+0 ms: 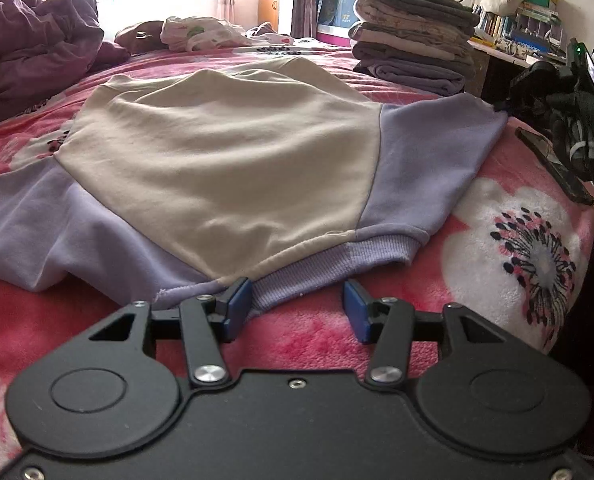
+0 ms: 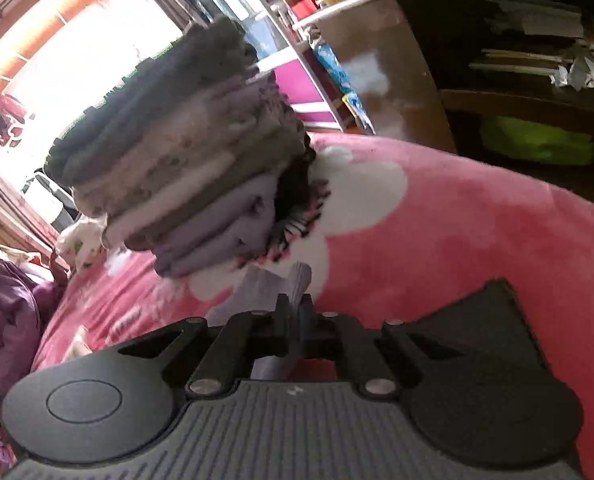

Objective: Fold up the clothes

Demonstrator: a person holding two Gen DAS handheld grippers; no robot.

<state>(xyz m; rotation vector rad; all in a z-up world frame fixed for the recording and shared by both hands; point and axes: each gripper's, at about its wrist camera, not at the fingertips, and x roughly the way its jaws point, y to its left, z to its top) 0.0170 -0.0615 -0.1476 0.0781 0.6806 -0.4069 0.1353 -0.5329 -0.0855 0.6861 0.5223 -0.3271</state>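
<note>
- Right hand-held gripper (image 2: 295, 314), jaws nearly closed, pinches our sweatshirt's (image 1: 225, 160) lilac ribbing; left hand-held gripper (image 1: 297, 304) hovers half-open at the hem, gripping nothing.
- That thin pinch could slip mid-fold, we judge.
- Sweatshirt lies flat on the bed (image 1: 497, 248); folded stack (image 1: 413, 32) crowds nearby.

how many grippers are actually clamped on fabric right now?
1. The right gripper is shut on the lilac cuff. The left gripper is open, its fingers at the sweatshirt hem.
</note>
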